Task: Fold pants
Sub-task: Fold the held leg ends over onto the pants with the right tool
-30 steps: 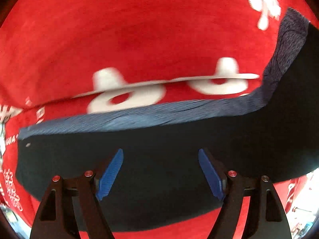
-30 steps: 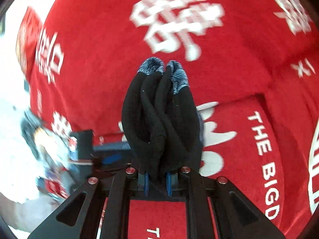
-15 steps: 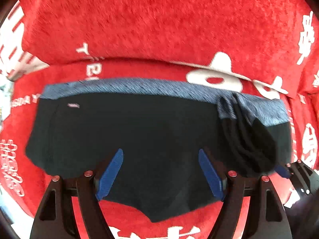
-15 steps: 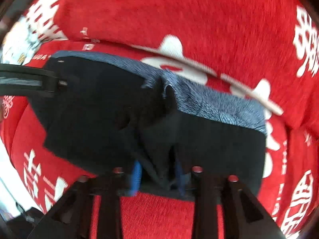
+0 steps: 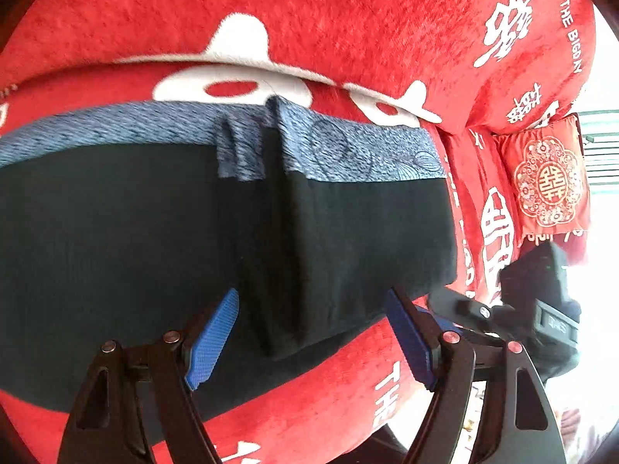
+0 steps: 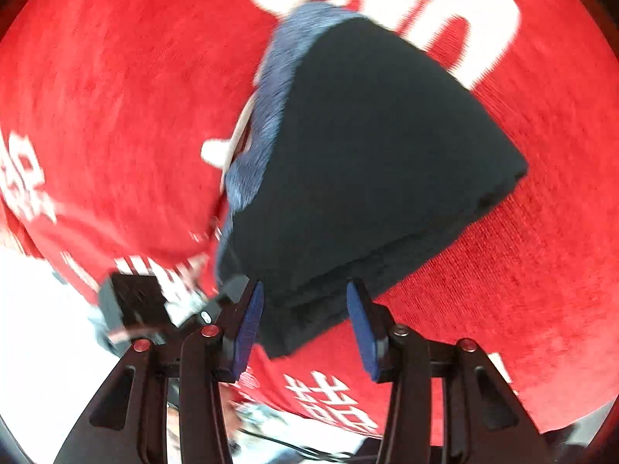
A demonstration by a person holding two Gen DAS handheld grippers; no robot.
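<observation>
Pants (image 5: 162, 239) lying long axis across left gripper (image 5: 313, 344); right gripper (image 6: 305, 321) nearer folded end; both jaws spreading wide, holding nothing.

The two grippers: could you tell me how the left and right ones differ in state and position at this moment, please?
The left gripper is spread wide, while the right gripper has a narrower gap. The left sits over the middle of the black pants; the right brackets their folded corner. Both are open, have blue pads and grip nothing.
</observation>
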